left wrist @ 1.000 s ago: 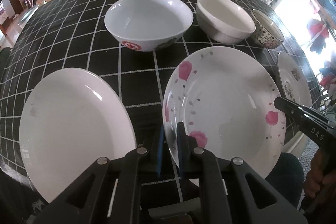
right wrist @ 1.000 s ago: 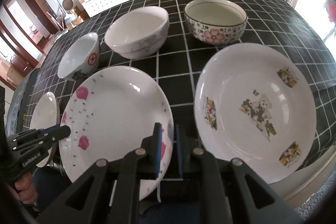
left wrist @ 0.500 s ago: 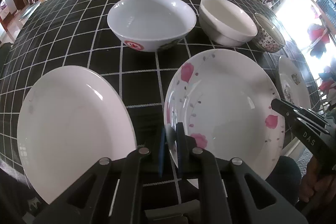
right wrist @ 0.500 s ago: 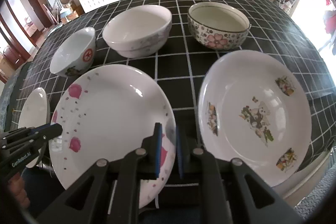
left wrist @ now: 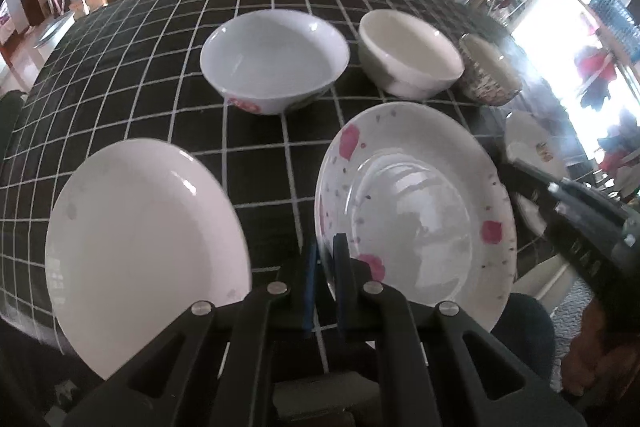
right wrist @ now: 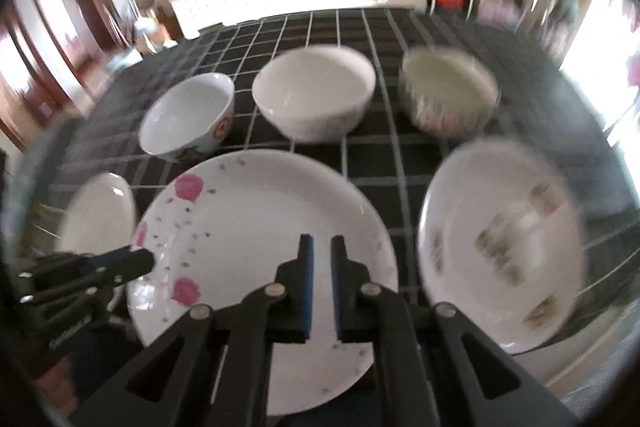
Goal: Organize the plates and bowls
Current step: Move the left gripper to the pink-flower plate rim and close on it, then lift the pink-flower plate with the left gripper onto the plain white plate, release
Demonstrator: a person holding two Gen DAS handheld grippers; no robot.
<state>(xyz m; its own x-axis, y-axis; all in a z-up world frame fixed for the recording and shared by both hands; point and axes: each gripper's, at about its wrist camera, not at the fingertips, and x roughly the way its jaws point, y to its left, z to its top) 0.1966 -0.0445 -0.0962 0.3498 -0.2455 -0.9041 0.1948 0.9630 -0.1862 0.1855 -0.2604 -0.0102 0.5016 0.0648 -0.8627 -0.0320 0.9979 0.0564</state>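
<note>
Grip, left wrist view: the left hand-held gripper (left wrist: 324, 259) is clamped on the rim of the round white ceramic plate with pink flowers (left wrist: 416, 211), at the plate's 8 o'clock. The plate sits at the near edge of the black table with a white grid (left wrist: 140, 75), tilted, with part of it overhanging. The plain white round plate (left wrist: 140, 243) lies just beside it at 9 o'clock.

The step in hand is probably lifting the flowered plate for stacking. A one-point rim hold lets a plate swing, so raise it slowly. Keep it close to level and clear the neighbouring rim before moving sideways. The right hand-held gripper (left wrist: 512, 167) reaches in at the plate's 3 o'clock. Contact there cannot be judged.

Right wrist view: the right hand-held gripper's jaws are drawn nearly together, and no rim is seen between the pads. The flowered plate lies beneath them. A second hold on the rim at 3 o'clock would steady the lift.

Limits: this view is motion-blurred, so the print on the white plate with small pictures (right wrist: 500, 235) is unreadable. The flowered plate's underside is hidden, so its clearance from the table is unknown.
</note>
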